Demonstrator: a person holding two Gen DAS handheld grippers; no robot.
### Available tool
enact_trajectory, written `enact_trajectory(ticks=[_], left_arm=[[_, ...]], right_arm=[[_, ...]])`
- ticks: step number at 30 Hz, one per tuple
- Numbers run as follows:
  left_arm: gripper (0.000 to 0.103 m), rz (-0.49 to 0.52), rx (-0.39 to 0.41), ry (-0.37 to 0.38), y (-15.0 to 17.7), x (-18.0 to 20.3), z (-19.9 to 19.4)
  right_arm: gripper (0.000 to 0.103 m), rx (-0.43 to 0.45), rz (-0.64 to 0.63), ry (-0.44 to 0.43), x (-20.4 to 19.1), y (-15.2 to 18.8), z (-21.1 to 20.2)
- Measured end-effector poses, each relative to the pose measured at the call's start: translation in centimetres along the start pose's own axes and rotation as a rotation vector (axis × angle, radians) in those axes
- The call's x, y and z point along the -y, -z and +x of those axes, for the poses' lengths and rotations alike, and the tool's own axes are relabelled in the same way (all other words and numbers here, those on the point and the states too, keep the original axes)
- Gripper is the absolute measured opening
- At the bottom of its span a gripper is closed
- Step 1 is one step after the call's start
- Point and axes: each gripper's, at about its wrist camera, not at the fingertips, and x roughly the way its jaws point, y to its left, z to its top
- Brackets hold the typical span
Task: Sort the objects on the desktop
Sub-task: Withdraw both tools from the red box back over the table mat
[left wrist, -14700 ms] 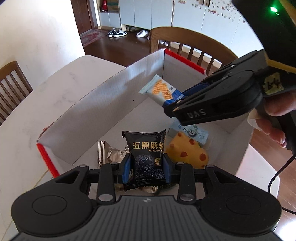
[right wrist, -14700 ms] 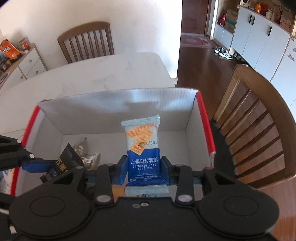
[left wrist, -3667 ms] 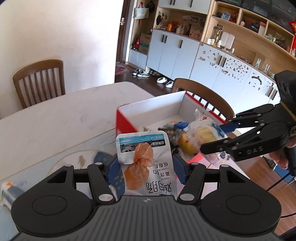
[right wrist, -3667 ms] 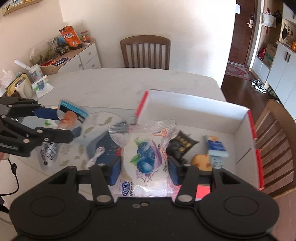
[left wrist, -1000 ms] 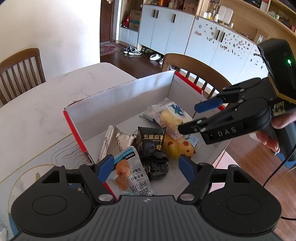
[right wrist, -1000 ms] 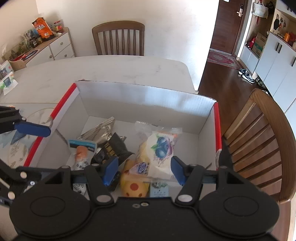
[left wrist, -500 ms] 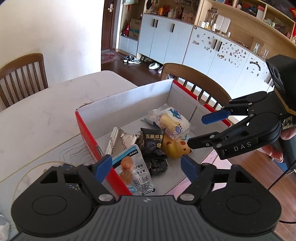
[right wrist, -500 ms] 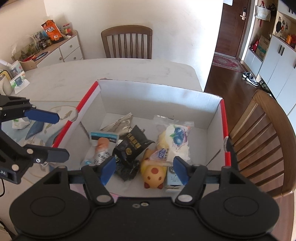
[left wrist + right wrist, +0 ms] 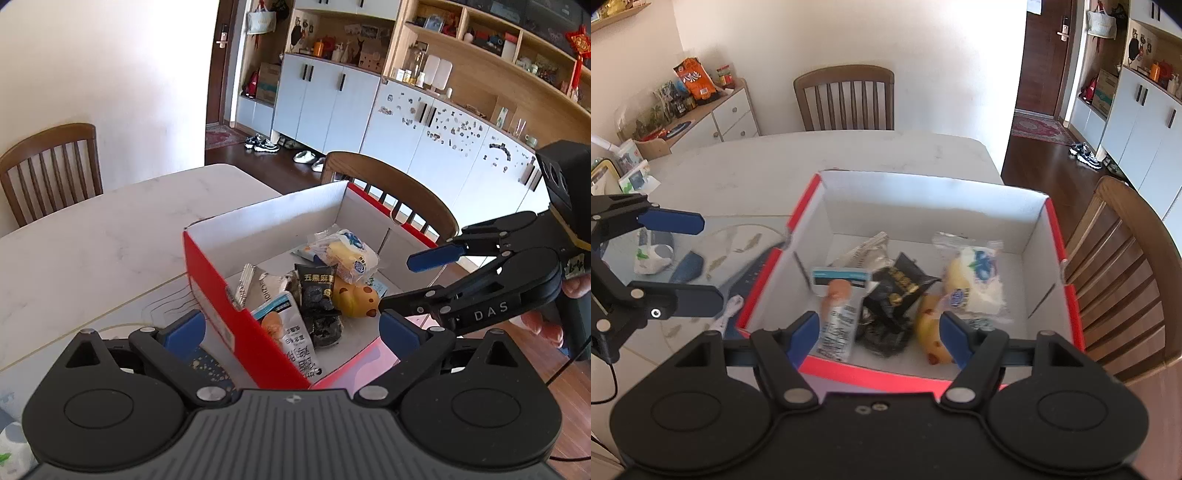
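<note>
A red-edged white cardboard box [image 9: 210, 280] [image 9: 1038, 218] stands on the table and holds several snack packs: a white chicken pack [image 9: 295, 332] [image 9: 836, 314], a black sesame pack [image 9: 317, 291] [image 9: 894, 291], a yellow cheese-shaped toy [image 9: 356, 295] [image 9: 931, 332] and a blueberry bread bag [image 9: 349, 253] [image 9: 975, 282]. My left gripper [image 9: 291, 330] [image 9: 672, 258] is open and empty, at the box's near left corner. My right gripper [image 9: 879, 332] [image 9: 417, 273] is open and empty, above the box's near rim.
On the table left of the box lie a placemat [image 9: 738, 251], a dark blue object [image 9: 689, 267] and a white wrapper [image 9: 652, 254]. Wooden chairs [image 9: 846, 99] [image 9: 1123, 273] stand at the far side and to the right. A sideboard [image 9: 713, 110] with snacks stands at the back left.
Both grippers have pulled back and up from the box, still open and empty. The chicken pack and the blueberry bag, held 3.7 s ago, lie in the box.
</note>
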Motion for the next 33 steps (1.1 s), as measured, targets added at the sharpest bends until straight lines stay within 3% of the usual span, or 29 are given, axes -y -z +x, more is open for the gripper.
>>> enact_trajectory(ticks=[24,33], left_arm=[[0.103,-0.064,0.087,-0.051,6.6,-9.1,-8.9],[0.103,-0.142,0.087,-0.163,10.1,-14.5,-10.8]], right_arm=[[0.072,0.032,-0.005,-0.077,-12.6,0.3,-0.2],[0.072,-0.013,-0.068,-0.086,-17.4,0.8,3.1]])
